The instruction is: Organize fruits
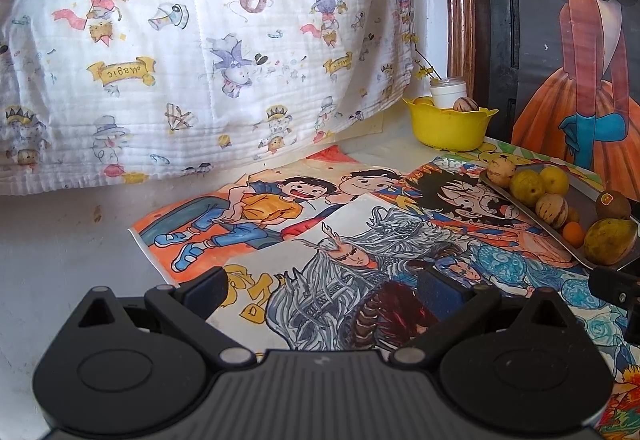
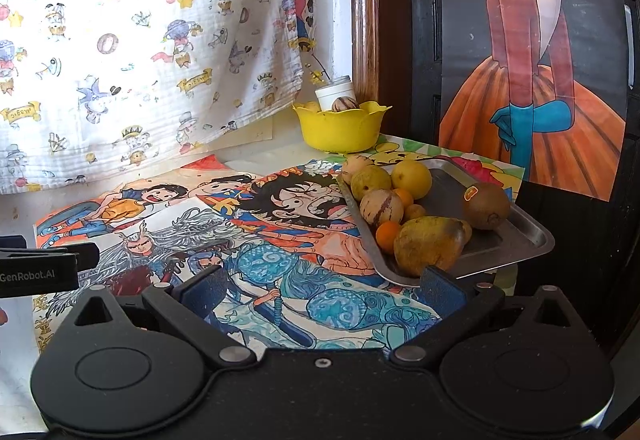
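Observation:
A metal tray point(image 2: 516, 236) point(image 1: 520, 209) on the right of the table carries several fruits: a yellow-green pear point(image 2: 428, 244) point(image 1: 610, 242) at its near end, a striped melon-like fruit point(image 2: 381, 207) point(image 1: 552, 209), small oranges point(image 2: 387, 236), a lemon point(image 2: 412, 177) and a brown kiwi point(image 2: 486, 205) point(image 1: 612, 204). A yellow bowl point(image 2: 340, 129) point(image 1: 450, 127) at the back holds a striped fruit point(image 2: 345, 104) point(image 1: 465, 104). My right gripper point(image 2: 320, 290) is open, its right finger just before the pear. My left gripper point(image 1: 322, 286) hovers open over the drawings, holding nothing.
Coloured cartoon drawings point(image 1: 280, 224) point(image 2: 256, 240) cover the table. A printed white cloth point(image 1: 192, 39) hangs at the back. A white jar point(image 1: 448, 91) stands behind the bowl. A dark panel with a painted figure point(image 2: 532, 59) rises at the right. The left gripper's body point(image 2: 40, 268) shows at the right wrist view's left edge.

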